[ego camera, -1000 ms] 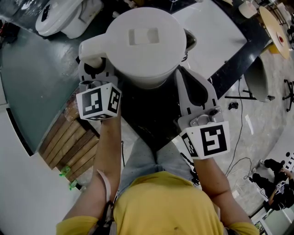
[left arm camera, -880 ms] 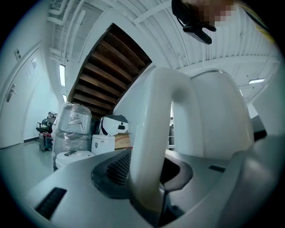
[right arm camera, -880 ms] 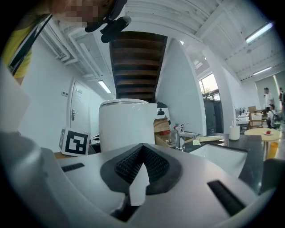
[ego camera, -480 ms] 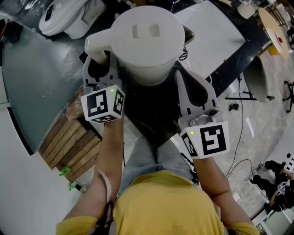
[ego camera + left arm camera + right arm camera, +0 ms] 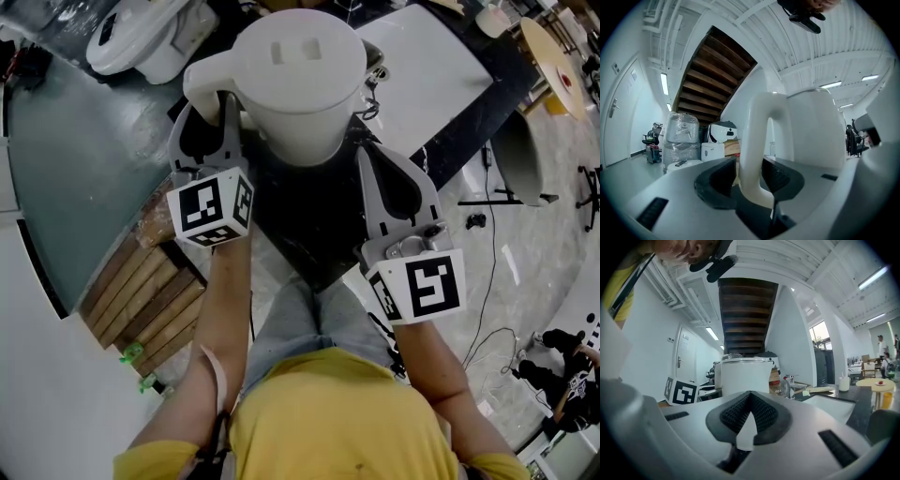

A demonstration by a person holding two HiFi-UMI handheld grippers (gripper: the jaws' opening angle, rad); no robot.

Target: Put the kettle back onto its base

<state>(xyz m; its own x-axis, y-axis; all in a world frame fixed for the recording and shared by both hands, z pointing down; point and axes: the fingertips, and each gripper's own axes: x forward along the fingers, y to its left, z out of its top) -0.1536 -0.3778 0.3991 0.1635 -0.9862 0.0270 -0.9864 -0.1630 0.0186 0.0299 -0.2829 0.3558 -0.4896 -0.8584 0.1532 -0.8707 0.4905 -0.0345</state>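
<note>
The white kettle (image 5: 300,80) stood upright over the black table (image 5: 309,225) just ahead of the person, lid on. Its handle (image 5: 752,154) pointed toward the left gripper (image 5: 208,111). The kettle's own body hid what lay under it. The left gripper reached in level, with the handle's lower bend between its jaws. These had just been opening: the ribbed pads (image 5: 780,176) flanked the handle closely, one side seemingly against it and a thin sliver of background showing at the other, so no firm pinch showed. The right gripper (image 5: 375,155) lay beside the kettle's lower right flank. It sat near the body but apart from it, its jaws pressed together at the tips with nothing between them. Its own view looked across at the kettle's round wall, with the left gripper's marker cube (image 5: 679,391) to the left. Wooden slats (image 5: 141,291) lay on the floor beside the person's left arm.
</note>
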